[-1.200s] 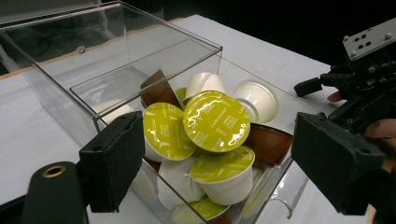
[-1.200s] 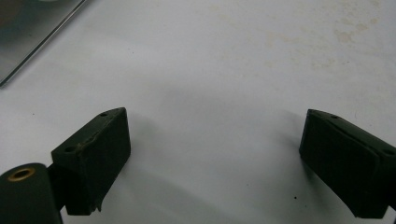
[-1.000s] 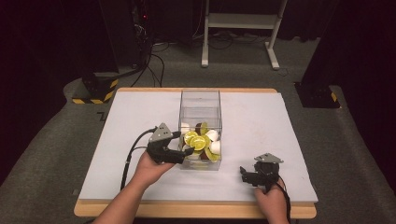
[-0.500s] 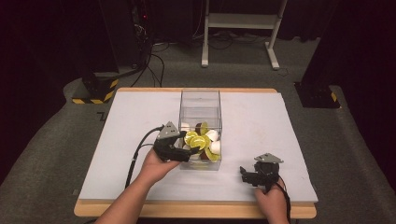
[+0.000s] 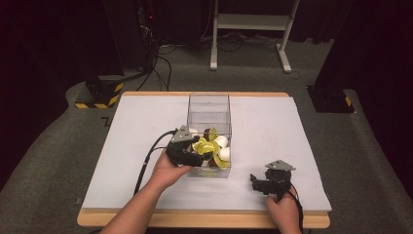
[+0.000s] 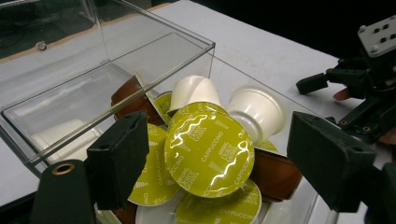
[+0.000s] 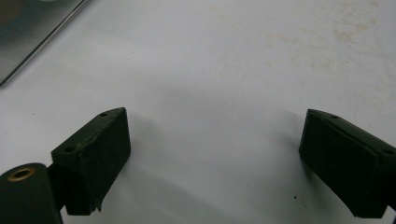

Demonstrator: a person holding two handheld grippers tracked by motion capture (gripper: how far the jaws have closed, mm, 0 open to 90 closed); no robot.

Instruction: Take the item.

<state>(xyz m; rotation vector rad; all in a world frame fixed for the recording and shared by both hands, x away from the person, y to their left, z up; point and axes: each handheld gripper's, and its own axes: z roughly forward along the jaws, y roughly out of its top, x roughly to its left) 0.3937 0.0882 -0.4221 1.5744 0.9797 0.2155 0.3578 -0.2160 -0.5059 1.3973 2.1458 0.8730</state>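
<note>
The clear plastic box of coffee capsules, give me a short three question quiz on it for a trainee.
1. True or false: the left gripper has its pads pressed on a green foil-lidded coffee capsule.
2. The right gripper is: A over the clear plastic box, B over the white table, C holding a white capsule.
3. Fill in: the word printed on the green lids is ____.

Key: 1 false, the pads stand apart from it, jaws just closing. 2 B. 3 cappuccino.
</note>
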